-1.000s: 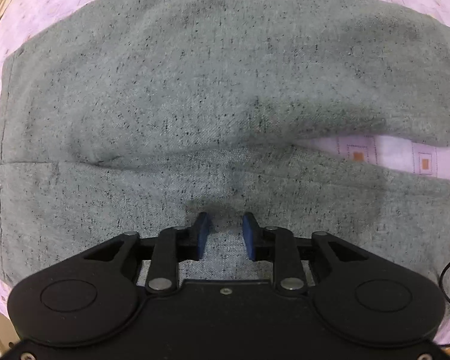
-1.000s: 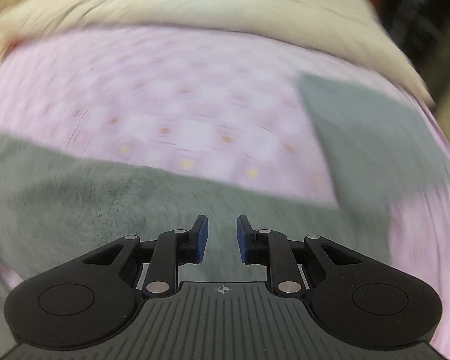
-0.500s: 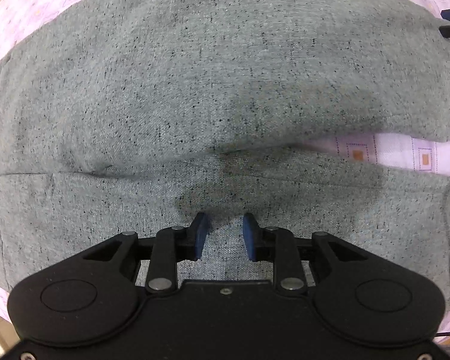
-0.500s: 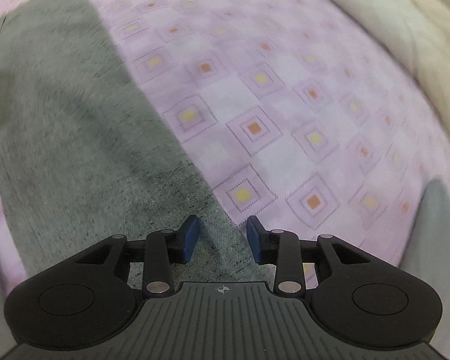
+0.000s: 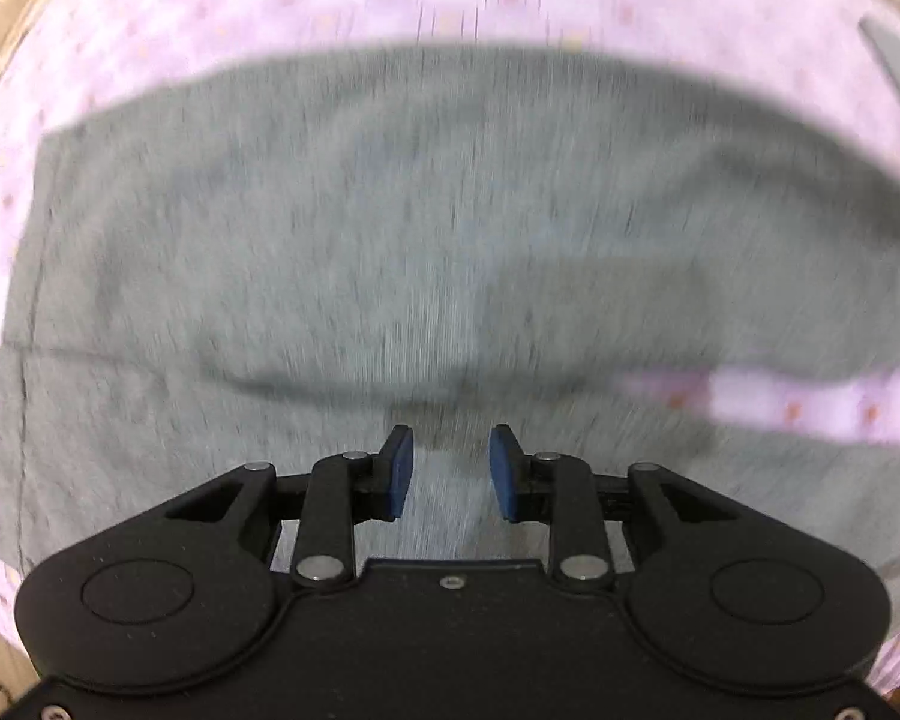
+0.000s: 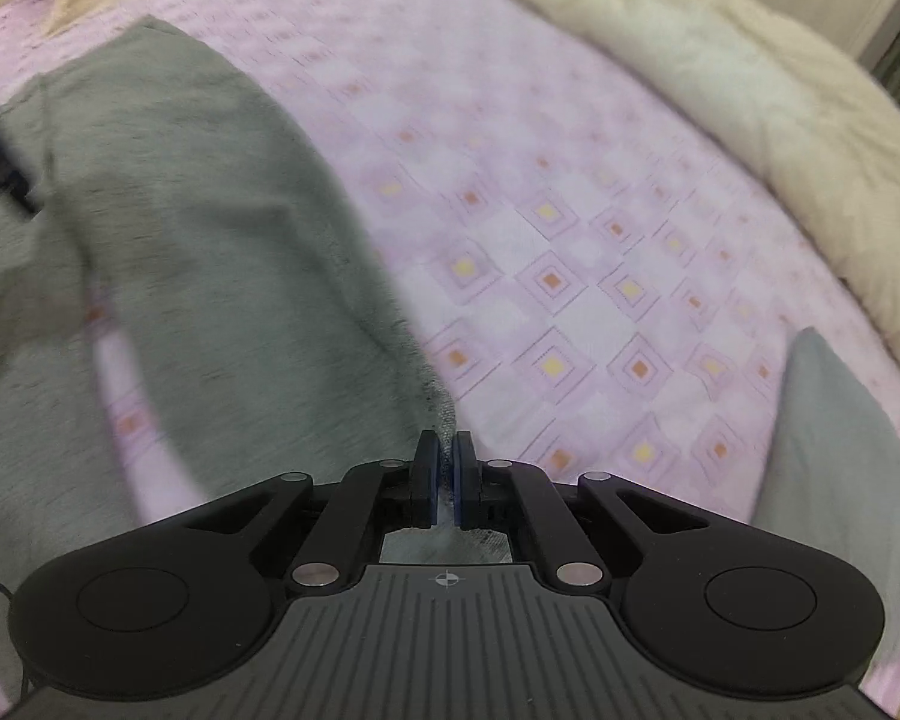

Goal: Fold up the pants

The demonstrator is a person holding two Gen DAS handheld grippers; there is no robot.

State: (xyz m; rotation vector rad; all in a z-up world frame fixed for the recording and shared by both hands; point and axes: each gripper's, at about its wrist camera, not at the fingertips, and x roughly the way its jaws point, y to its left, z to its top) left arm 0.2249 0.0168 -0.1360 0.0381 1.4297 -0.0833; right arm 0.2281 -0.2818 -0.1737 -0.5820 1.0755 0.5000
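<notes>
A bed covered by a lilac sheet (image 6: pixel 570 252) printed with small nested squares, yellow and orange at their centres, fills both views. A rumpled cream duvet (image 6: pixel 750 96) is heaped along the sheet's far edge, and a smooth pale grey pillow (image 6: pixel 822 438) lies at the right.

The grey pants (image 5: pixel 390 228) lie spread flat on the sheet, a soft heathered knit flecked with dark specks, with a stitched hem line down the left side and a strip of sheet showing between the two legs at the right.

Half a second ago the left gripper (image 5: pixel 450 471) sat close over the cloth, which filled nearly its whole view; now it stands higher, the pants look smaller with sheet visible all round, and the picture is streaked by motion blur. Its jaws are opening, spread apart with nothing between the blue pads, clear of the fabric below.

The right gripper (image 6: pixel 446 477) had its jaws wide over the edge of a pant leg half a second ago. Now they are pressed together, pinching that edge of the pants, and a thin ridge of grey knit runs up from between the pads along the leg's border against the sheet.
</notes>
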